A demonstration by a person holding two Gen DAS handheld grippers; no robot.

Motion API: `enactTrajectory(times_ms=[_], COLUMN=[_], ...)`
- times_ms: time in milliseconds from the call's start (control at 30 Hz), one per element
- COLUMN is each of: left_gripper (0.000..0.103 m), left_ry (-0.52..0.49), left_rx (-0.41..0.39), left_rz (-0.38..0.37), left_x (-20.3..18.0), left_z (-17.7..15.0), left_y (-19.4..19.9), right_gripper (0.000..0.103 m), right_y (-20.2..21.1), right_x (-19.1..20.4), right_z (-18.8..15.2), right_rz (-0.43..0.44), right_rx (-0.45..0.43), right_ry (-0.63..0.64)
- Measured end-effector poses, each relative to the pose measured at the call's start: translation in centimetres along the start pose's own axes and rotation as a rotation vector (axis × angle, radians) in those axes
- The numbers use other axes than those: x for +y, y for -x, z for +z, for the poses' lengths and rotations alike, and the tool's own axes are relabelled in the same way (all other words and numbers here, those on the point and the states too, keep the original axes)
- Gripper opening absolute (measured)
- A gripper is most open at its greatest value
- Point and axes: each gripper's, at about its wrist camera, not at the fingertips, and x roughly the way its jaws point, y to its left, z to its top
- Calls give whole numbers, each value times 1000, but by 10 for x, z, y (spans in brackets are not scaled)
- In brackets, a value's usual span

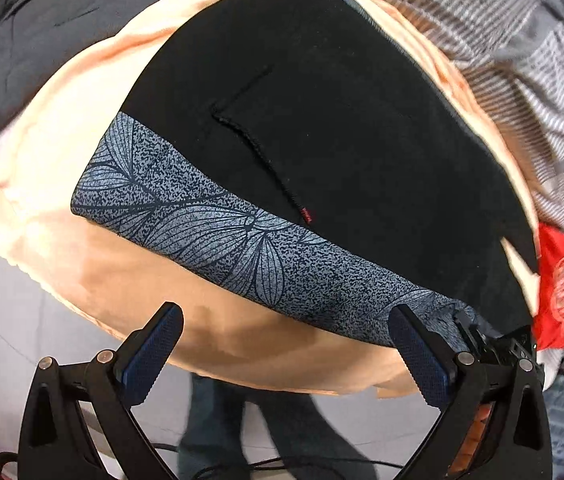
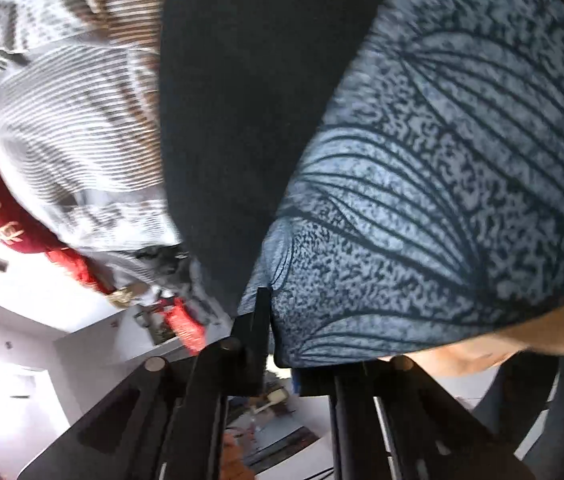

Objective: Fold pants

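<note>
My right claw (image 2: pixel 272 344) pinches the pants (image 1: pixel 321 120) at their patterned band's (image 1: pixel 210 216) corner; left claw (image 1: pixel 282 344) gapes empty at six o'clock. Soft, limp cloth on the peach sheet (image 1: pixel 62 120): grip hems.

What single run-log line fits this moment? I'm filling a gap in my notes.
left hand-held gripper: open, empty | right hand-held gripper: shut on waistband | black pants: on peach cloth

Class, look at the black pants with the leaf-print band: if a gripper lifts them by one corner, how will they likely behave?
The black pants probably flop and drape: they follow the curve of the peach cloth beneath. They seem light and thin where the right gripper pinches the leaf-print band. Lifted by one corner, they may unfold.
</note>
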Motion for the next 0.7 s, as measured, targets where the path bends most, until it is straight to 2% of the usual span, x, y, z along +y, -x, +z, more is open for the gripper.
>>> enactTrajectory(times_ms=[167, 400, 500, 533, 600, 700], left_gripper=[103, 103, 100, 94, 56, 32], left_ry=[98, 160, 234, 245, 267, 269], left_rx=[-30, -60, -71, -77, -72, -64], left_rz=[-86, -109, -162, -167, -169, -160], left_x=[12, 21, 29, 30, 33, 38], left_z=[3, 8, 19, 21, 29, 35], left_y=[7, 6, -1, -2, -6, -4], right_gripper=[8, 8, 8, 8, 8, 8], right_y=[16, 28, 25, 25, 23, 22], right_x=[35, 60, 65, 65, 64, 63], right_z=[-3, -7, -9, -9, -9, -9], right_rz=[75, 91, 76, 70, 51, 24], right_rx=[22, 39, 48, 51, 55, 56], right_ry=[29, 54, 55, 54, 54, 52])
